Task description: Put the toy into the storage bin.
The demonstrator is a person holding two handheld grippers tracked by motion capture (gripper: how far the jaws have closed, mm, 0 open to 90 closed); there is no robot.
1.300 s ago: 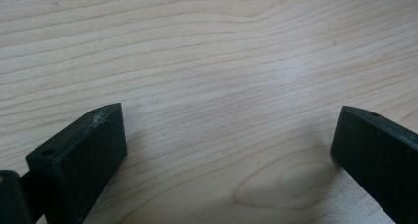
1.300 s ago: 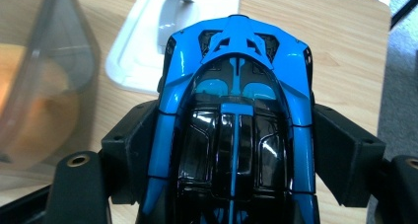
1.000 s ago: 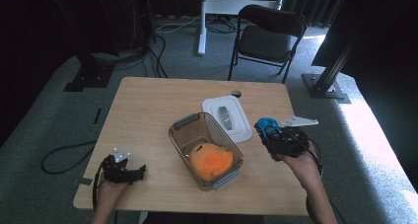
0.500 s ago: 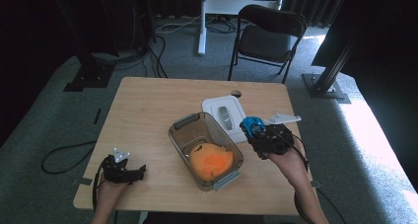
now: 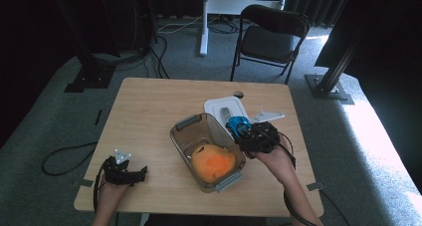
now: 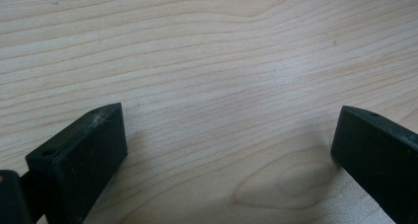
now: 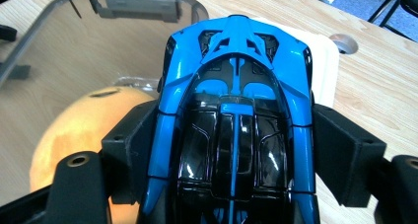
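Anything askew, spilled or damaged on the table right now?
Nothing spilled or broken. The clear container sits at an angle to the table edges, its white lid lying off beside it. The right gripper grips the blue toy car squarely.

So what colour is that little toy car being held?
Bright blue with glossy black panels; the toy car shows best in the right gripper view.

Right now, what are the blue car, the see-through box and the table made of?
The blue car looks like glossy painted plastic or metal; it shines with sharp highlights, so I can't tell which. The box seems to be clear, smoke-tinted plastic: you see the table's grain through its walls. The table looks like pale wood or a wood-look top, matte, with wavy grain lines and a knot.
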